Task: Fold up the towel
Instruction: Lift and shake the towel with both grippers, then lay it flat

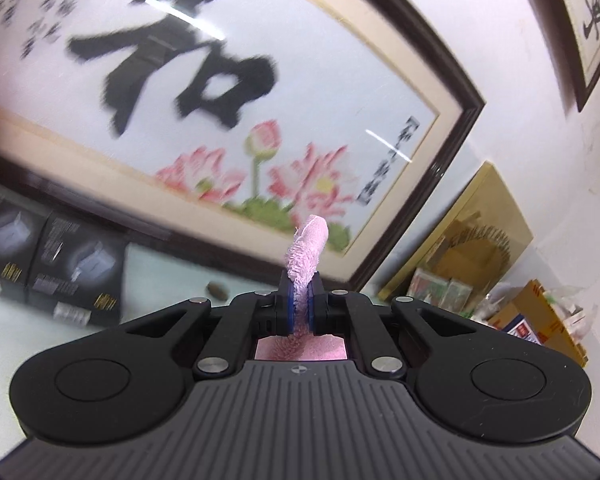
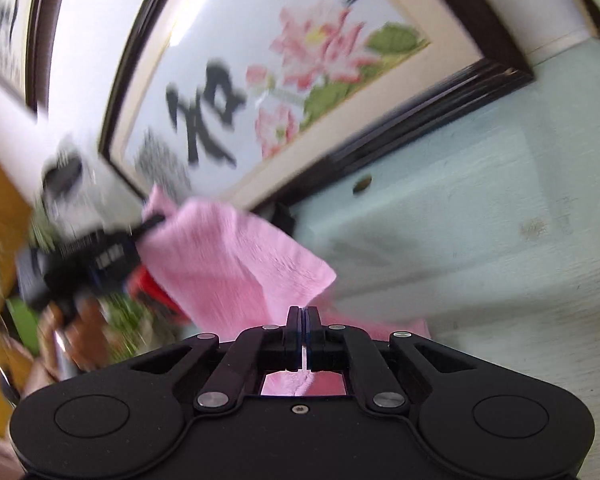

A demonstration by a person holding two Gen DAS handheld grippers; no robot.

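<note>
The pink towel (image 2: 236,256) hangs in the air, stretched between my two grippers. My left gripper (image 1: 300,284) is shut on a towel corner (image 1: 306,246) that sticks up past the jaws, and more pink cloth shows under them. My right gripper (image 2: 302,314) is shut on a thin edge of the towel. In the right wrist view the left gripper (image 2: 152,222) is at the left, blurred, pinching the towel's far corner.
A large framed calligraphy with pink lotus flowers (image 1: 220,92) leans behind a pale green table (image 2: 480,220). Black boxes (image 1: 48,260) stand at the left. A gold frame (image 1: 472,236) and cardboard boxes (image 1: 536,316) fill the right. A small brown object (image 1: 217,290) lies on the table.
</note>
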